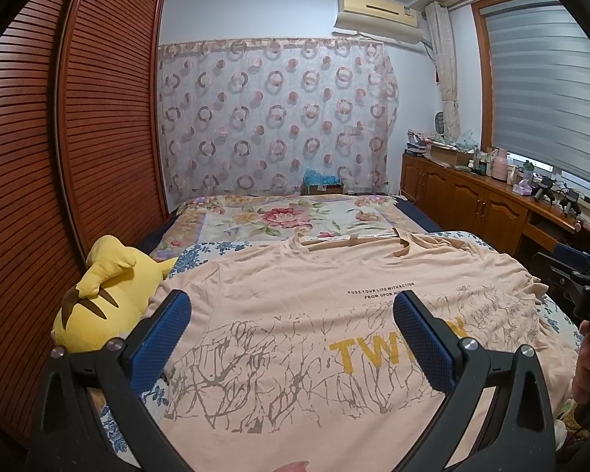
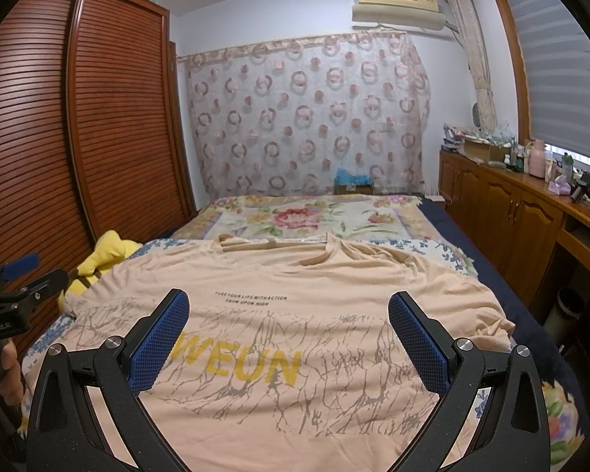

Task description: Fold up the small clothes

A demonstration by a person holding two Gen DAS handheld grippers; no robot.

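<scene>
peach t-shirt (image 1: pixel 295 314) spread flat on my flowery bed (image 1: pixel 279 218), my left gripper (image 1: pixel 291 338) and right gripper (image 2: pixel 289 338) both hovering over it, jaws wide, holding nothing, yellow plush (image 1: pixel 98 299) off to the left

We have lots of free room above the flat peach shirt (image 1: pixel 295 314) on the bed (image 1: pixel 279 216). On the left, a yellow plush toy (image 1: pixel 98 306) sits just beside it, with the tall wooden wardrobe (image 1: pixel 78 137) close behind. On the right stands a cabinet (image 2: pixel 511 204).
</scene>
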